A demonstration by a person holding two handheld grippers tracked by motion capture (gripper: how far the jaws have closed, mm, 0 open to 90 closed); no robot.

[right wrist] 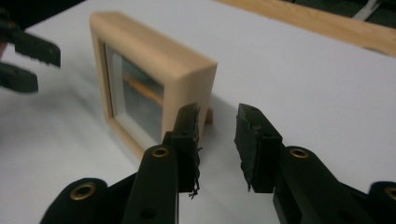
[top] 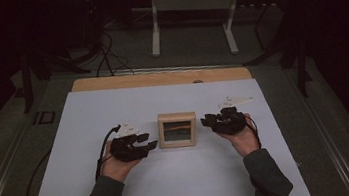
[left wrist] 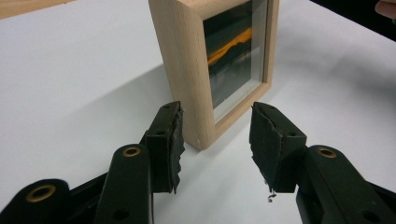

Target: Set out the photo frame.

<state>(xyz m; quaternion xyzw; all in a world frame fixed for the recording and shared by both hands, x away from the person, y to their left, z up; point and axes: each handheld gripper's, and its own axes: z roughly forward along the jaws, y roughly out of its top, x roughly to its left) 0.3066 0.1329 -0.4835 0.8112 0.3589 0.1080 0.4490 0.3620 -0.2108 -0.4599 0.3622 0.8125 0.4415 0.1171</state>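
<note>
A small light-wood picture frame (top: pixel 178 129) stands upright in the middle of the white sheet (top: pixel 173 189), its glass facing the person. In the left gripper view the frame (left wrist: pixel 187 70) shows a dark picture with an orange streak. My left gripper (top: pixel 150 140) is just left of it, jaws open. The frame's near lower corner lies in the gap of the left gripper (left wrist: pixel 215 140), and neither pad presses on it. My right gripper (top: pixel 206 121) sits close to the frame's right side, open. In its own view the right gripper (right wrist: pixel 217 140) has only white sheet in its gap, beside the frame (right wrist: pixel 154 65). The left gripper (right wrist: pixel 25 60) shows beyond.
The sheet covers a table whose wooden edge (top: pixel 160 78) runs along the far side. Beyond it stand the white legs of another table (top: pixel 155 30), with cables (top: pixel 107 56) on the dark floor. Cables trail from both grippers toward the near edge.
</note>
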